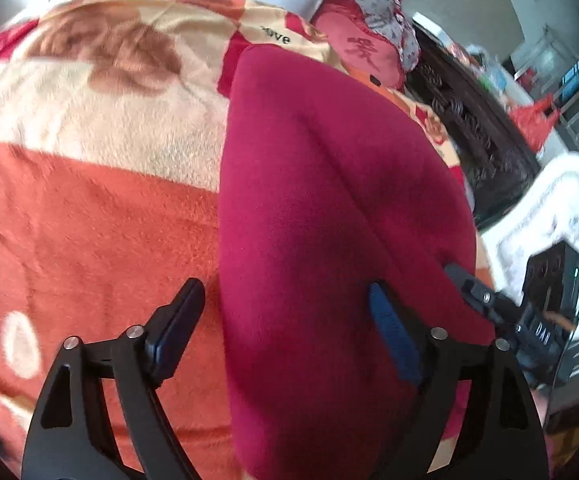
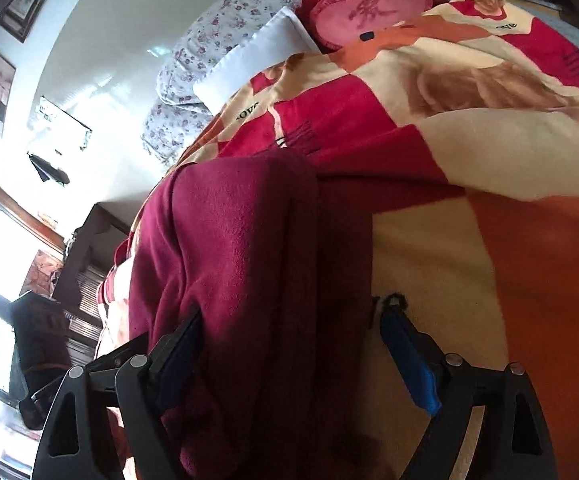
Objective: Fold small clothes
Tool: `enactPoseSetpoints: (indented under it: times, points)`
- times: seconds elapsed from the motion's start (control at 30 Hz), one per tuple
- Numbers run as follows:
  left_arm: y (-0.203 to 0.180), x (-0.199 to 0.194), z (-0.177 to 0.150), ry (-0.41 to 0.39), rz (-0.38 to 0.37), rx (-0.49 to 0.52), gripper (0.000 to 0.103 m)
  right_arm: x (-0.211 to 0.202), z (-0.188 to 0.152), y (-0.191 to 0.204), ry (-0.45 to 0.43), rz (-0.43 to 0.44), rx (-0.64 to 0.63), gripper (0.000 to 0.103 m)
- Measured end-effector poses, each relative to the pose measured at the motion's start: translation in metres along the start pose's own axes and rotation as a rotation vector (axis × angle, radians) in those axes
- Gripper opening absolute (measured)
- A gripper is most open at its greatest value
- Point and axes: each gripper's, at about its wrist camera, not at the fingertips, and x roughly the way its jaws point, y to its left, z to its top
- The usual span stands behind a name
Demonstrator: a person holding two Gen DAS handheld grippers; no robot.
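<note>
One crimson fleece garment point(image 1: 329, 184) lies folded long on the blanket point(image 1: 89, 220) of a bed, and both claws stand open over its near end. The left claw point(image 1: 285, 312) straddles the garment's left edge, with one finger over the blanket and one over the fleece, gripping nothing. The right claw point(image 2: 289, 344) is also wide, with cloth lying between its fingers but no pad pressing on it.

The step in hand looks like the next fold. To do it well, each claw should likely bite a near corner through all layers, lift both together and carry the end evenly to the far end — keeping the edges lined up.

Counted: one garment, two claws, one blanket, one red cushion point(image 2: 369, 12), one white pillow point(image 2: 257, 60).
</note>
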Motion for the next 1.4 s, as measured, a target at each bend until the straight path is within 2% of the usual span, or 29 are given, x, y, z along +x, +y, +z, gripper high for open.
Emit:
enactPoseSetpoints:
  times: [0.03, 0.07, 0.1, 0.13, 0.17, 0.23, 0.27, 0.4, 0.53, 0.6, 0.67, 0.73, 0.77, 0.9, 1.07, 1.13, 1.27, 1.33, 1.4]
  points:
    - [0.002, 0.002, 0.000, 0.007, -0.021, -0.017, 0.084, -0.002, 0.000, 0.002, -0.001, 0.003, -0.008, 0.077]
    - [0.004, 0.004, -0.001, 0.015, -0.049, -0.035, 0.082, -0.004, 0.000, 0.004, -0.002, 0.026, -0.017, 0.055]
    - [0.004, 0.004, -0.001, 0.017, -0.070, -0.037, 0.067, -0.004, 0.001, 0.007, 0.010, 0.053, -0.015, 0.048]
    - [0.002, 0.002, -0.002, 0.021, -0.093, -0.034, 0.062, -0.006, 0.000, 0.011, 0.013, 0.043, -0.023, 0.046]
    - [-0.001, -0.003, -0.002, 0.016, -0.084, -0.016, 0.058, -0.008, -0.001, 0.017, 0.015, 0.032, -0.041, 0.041]
    - [-0.006, -0.014, -0.003, 0.017, -0.084, 0.013, 0.044, -0.015, -0.002, 0.024, 0.009, 0.037, -0.045, 0.037]
    - [-0.007, -0.022, -0.003, 0.022, -0.095, 0.010, 0.042, -0.021, -0.003, 0.027, 0.004, 0.052, -0.039, 0.035]
    - [-0.008, -0.063, -0.012, 0.034, -0.102, 0.033, 0.040, -0.041, -0.010, 0.044, 0.012, 0.126, -0.040, 0.034]
    - [-0.001, -0.108, -0.030, 0.062, -0.064, 0.047, 0.040, -0.053, -0.034, 0.067, 0.070, 0.215, -0.021, 0.034]
    - [0.008, -0.119, -0.044, 0.094, -0.026, 0.035, 0.040, -0.050, -0.053, 0.076, 0.114, 0.214, -0.028, 0.035]
    - [0.019, -0.119, -0.064, 0.117, 0.035, 0.040, 0.040, -0.041, -0.072, 0.078, 0.149, 0.178, -0.034, 0.039]
    - [0.025, -0.109, -0.083, 0.142, 0.139, 0.064, 0.040, -0.030, -0.086, 0.079, 0.183, 0.067, -0.075, 0.040]
    - [0.027, -0.107, -0.090, 0.119, 0.188, 0.076, 0.040, -0.030, -0.090, 0.082, 0.177, 0.017, -0.115, 0.040]
    - [0.018, -0.118, -0.097, 0.051, 0.230, 0.101, 0.041, -0.057, -0.094, 0.112, 0.113, -0.029, -0.246, 0.041]
    - [0.011, -0.123, -0.105, 0.014, 0.301, 0.126, 0.041, -0.074, -0.109, 0.171, 0.076, 0.035, -0.457, 0.039]
    - [0.010, -0.124, -0.103, -0.012, 0.320, 0.124, 0.041, -0.064, -0.116, 0.179, 0.096, 0.015, -0.503, 0.035]
    - [0.006, -0.140, -0.108, -0.091, 0.343, 0.125, 0.044, -0.036, -0.138, 0.156, 0.135, -0.153, -0.556, 0.029]
    - [-0.001, -0.140, -0.107, -0.107, 0.357, 0.136, 0.044, -0.033, -0.143, 0.139, 0.129, -0.164, -0.526, 0.029]
    - [-0.006, -0.142, -0.110, -0.112, 0.373, 0.151, 0.044, -0.040, -0.142, 0.139, 0.105, -0.145, -0.507, 0.029]
